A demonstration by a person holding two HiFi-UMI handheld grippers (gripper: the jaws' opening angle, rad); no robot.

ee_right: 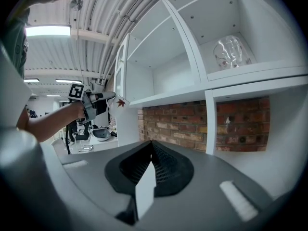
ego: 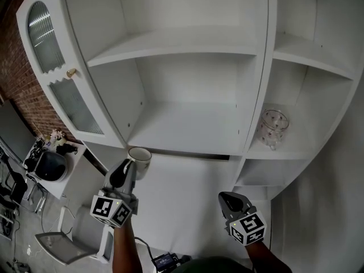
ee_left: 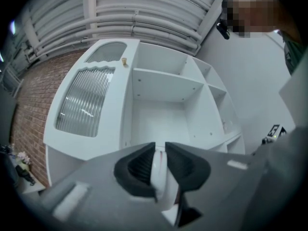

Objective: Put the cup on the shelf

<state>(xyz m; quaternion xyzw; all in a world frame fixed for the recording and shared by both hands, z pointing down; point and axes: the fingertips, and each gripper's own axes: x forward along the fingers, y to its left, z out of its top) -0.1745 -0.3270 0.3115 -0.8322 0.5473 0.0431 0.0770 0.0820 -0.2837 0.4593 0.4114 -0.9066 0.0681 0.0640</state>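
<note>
A tall white shelf unit [ego: 187,124] of smooth painted boards fills the head view, with a wide column of compartments and a narrower one to its right. Its door [ego: 54,67] stands open at the left, with ribbed glass panes and a small brass knob [ego: 71,73].

The left gripper [ego: 128,165], on a raised forearm, points at the shelves. Its ridged black jaws are narrowly apart, clamped on the thin wall of the glossy white cup [ego: 140,157]. The cup hangs in the air before the front edge of the wide column's lowest board, near its left corner.

The right gripper [ego: 224,198] sits lower, jaws together and empty. A clear dotted glass [ego: 274,127] stands on a board in the narrow column.

Only the right gripper view shows rough red brick behind the lower shelves and a red leaf print [ee_right: 121,102] on the cup.
</note>
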